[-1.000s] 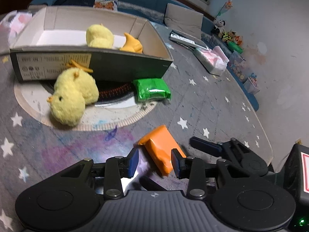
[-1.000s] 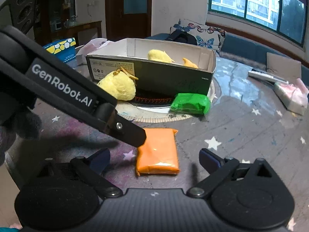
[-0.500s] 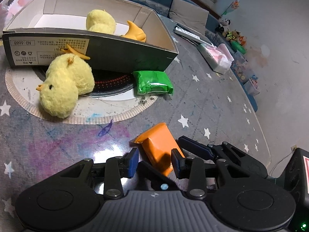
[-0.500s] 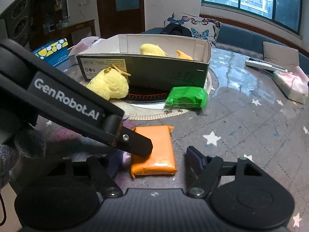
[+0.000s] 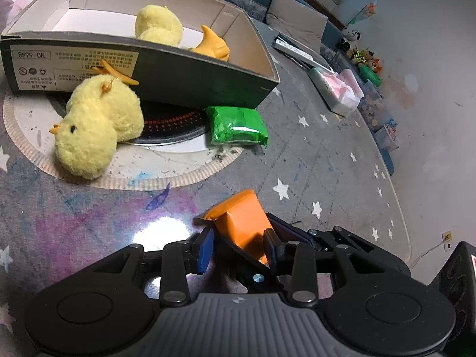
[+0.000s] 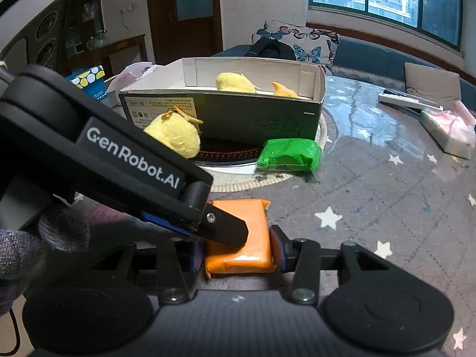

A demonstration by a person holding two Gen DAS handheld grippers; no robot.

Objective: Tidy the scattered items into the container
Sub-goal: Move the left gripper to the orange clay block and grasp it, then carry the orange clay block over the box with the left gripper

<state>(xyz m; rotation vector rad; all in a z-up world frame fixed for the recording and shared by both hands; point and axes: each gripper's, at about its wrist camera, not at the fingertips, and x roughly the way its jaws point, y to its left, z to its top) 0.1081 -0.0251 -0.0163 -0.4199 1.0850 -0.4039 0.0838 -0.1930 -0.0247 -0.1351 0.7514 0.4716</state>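
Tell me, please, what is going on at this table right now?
A person with tongs in each hand is tidying items into the cardboard box. The right tongs are closed on the orange packet on the table; the left tongs hang open over it. A green packet and a plush chick lie outside the box.

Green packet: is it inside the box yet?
No, the green packet lies on the table outside the box, against its dark front wall.
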